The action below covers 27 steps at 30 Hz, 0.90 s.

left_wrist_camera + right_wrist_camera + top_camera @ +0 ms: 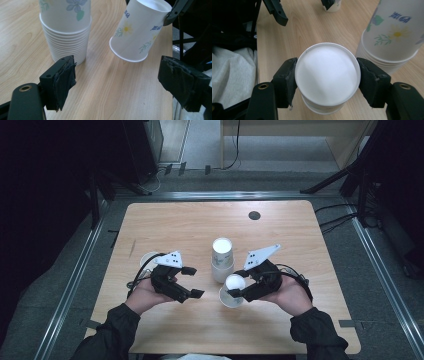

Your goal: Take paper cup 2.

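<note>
The right hand-held gripper (325,82) is clamped on an upside-down paper cup (326,75), its two black pads pressing the cup's sides from left and right just below the white base. In the left gripper view the same cup (138,31) hangs tilted above the counter (107,87), its rim clear of the wood and its flower print facing the camera. From the high view the held cup (235,282) sits over a second white cup (229,298) resting on the counter near the person's edge; whether the two touch cannot be told.

The left hand-held gripper (192,281) has its jaws standing wide apart with nothing between them, hovering over bare wood to the left of the held cup. Its pads (65,80) look frayed at the edges.

A stack of inverted paper cups (222,260) stands upright near the middle of the counter, just beyond the right hand-held gripper and between the two hands. Another single cup (148,258) sits behind the left hand. A small dark round disc (254,215) lies toward the far side of the counter.
</note>
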### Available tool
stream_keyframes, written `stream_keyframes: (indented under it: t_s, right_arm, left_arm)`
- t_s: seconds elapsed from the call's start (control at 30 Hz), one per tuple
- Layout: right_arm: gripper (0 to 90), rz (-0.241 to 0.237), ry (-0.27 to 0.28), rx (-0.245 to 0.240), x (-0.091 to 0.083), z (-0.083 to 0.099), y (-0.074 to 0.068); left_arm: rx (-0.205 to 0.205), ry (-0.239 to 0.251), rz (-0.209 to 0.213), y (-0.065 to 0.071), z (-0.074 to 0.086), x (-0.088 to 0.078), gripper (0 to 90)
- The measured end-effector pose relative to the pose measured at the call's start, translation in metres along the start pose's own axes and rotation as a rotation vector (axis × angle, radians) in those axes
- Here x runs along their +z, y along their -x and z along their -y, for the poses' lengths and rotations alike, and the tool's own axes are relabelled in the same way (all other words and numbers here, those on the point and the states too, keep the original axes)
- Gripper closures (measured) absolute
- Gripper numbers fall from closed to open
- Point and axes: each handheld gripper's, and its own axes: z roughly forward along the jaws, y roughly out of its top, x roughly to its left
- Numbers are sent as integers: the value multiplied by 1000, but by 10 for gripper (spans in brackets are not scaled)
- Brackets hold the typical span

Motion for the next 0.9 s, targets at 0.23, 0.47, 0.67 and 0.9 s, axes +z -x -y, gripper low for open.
stream_keyframes:
  t_s: [0.23, 0.47, 0.67, 0.9]
  right_arm:
    - [367, -21, 3, -11, 7, 2, -2]
    - [367, -69, 36, -13, 12, -4, -5]
    - [368, -109, 50, -30, 15, -13, -7]
    - [368, -155, 69, -50, 22, -27, -11]
  left_arm:
    - [5, 14, 34, 3, 2, 2, 144]
    - [13, 9, 69, 7, 4, 8, 129]
    - [25, 9, 80, 13, 8, 12, 129]
    - [28, 48, 87, 20, 11, 14, 133]
